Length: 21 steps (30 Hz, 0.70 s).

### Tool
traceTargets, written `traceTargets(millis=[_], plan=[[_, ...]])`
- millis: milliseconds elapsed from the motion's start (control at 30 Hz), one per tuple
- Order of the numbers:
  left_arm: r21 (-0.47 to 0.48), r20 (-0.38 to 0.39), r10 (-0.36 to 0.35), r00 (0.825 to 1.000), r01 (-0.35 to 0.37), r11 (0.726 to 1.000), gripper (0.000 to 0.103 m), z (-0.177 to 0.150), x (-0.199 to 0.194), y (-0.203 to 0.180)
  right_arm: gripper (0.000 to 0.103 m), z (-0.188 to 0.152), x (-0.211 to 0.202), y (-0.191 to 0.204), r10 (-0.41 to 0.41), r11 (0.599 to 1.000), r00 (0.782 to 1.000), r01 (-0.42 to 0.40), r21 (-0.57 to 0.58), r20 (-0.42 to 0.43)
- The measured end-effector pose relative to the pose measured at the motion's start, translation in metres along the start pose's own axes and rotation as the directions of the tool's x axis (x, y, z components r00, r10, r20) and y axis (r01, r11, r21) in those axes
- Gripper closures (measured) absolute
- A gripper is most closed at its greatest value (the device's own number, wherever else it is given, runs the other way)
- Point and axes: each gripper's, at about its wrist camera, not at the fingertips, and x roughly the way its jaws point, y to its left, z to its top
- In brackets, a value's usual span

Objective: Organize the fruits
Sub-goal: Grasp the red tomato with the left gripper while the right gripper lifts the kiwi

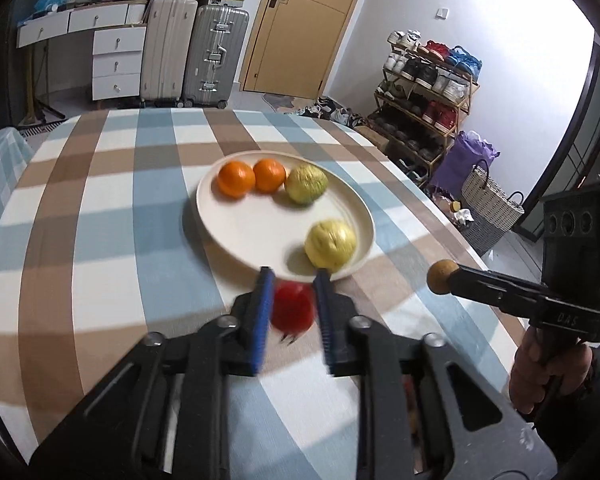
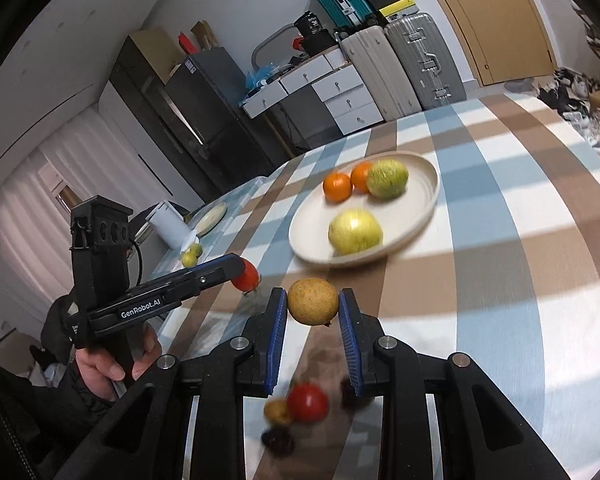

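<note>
A cream plate [image 1: 260, 236] [image 2: 424, 184] on the checked tablecloth holds two oranges [image 1: 236, 179] [image 2: 337, 186], a green fruit [image 1: 306, 183] [image 2: 387, 179] and a yellow fruit [image 1: 330, 244] [image 2: 355, 231]. My left gripper [image 1: 292, 280] [image 2: 244, 270] is shut on a small red fruit [image 1: 293, 311] [image 2: 247, 276], just short of the plate's near rim. My right gripper [image 2: 313, 294] [image 1: 446, 278] is shut on a small brown round fruit [image 2: 313, 301] [image 1: 443, 277], held above the table to the right of the plate.
On the table below my right gripper lie a red fruit [image 2: 307, 402], a small brown fruit [image 2: 276, 411] and dark fruits [image 2: 278, 438]. Two small green fruits [image 2: 191, 257], a white container [image 2: 170, 224] and a second plate [image 2: 211, 217] sit at the far left.
</note>
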Motion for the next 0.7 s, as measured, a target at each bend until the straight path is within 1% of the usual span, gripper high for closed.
traceTargets(millis=[167, 233, 367, 400, 433, 467, 533, 600, 700], plan=[[0.000, -0.003, -0.002, 1.000, 0.002, 1.000, 0.087, 0.022, 0.026, 0.010, 0.076, 0.033, 0.025, -0.002, 0.010, 1.000, 1.000, -0.010, -0.021, -0.012], [-0.024, -0.013, -0.017, 1.000, 0.016, 1.000, 0.087, 0.027, 0.035, 0.017, 0.076, 0.045, 0.038, 0.001, 0.012, 0.999, 1.000, -0.013, -0.041, -0.018], [-0.050, -0.034, -0.028, 0.999, 0.026, 0.998, 0.087, 0.023, 0.039, 0.025, 0.076, 0.060, 0.056, 0.000, 0.020, 0.998, 1.000, -0.021, -0.055, -0.021], [-0.056, -0.038, -0.028, 0.999, 0.026, 0.998, 0.083, 0.018, 0.037, 0.028, 0.076, 0.061, 0.058, -0.001, 0.024, 0.999, 1.000, -0.025, -0.048, -0.019], [-0.062, -0.048, -0.033, 0.998, 0.030, 0.998, 0.075, 0.014, 0.036, 0.029, 0.076, 0.061, 0.059, -0.004, 0.029, 0.999, 0.999, -0.030, -0.039, -0.018], [-0.070, -0.060, -0.044, 0.997, 0.040, 0.997, 0.070, 0.010, 0.036, 0.030, 0.076, 0.061, 0.060, -0.006, 0.032, 0.999, 0.999, -0.033, -0.030, -0.015], [-0.068, -0.065, -0.040, 0.997, 0.036, 0.997, 0.053, 0.001, 0.035, 0.029, 0.076, 0.059, 0.062, -0.009, 0.036, 0.999, 0.999, -0.037, -0.018, -0.016], [-0.065, -0.073, -0.026, 0.997, 0.022, 0.998, 0.050, -0.005, 0.038, 0.029, 0.076, 0.055, 0.063, -0.011, 0.031, 0.999, 0.999, -0.031, -0.014, -0.020], [-0.073, -0.093, -0.035, 0.995, 0.029, 0.997, 0.050, -0.009, 0.046, 0.030, 0.076, 0.050, 0.061, -0.012, 0.034, 0.999, 0.999, -0.034, 0.000, -0.023]])
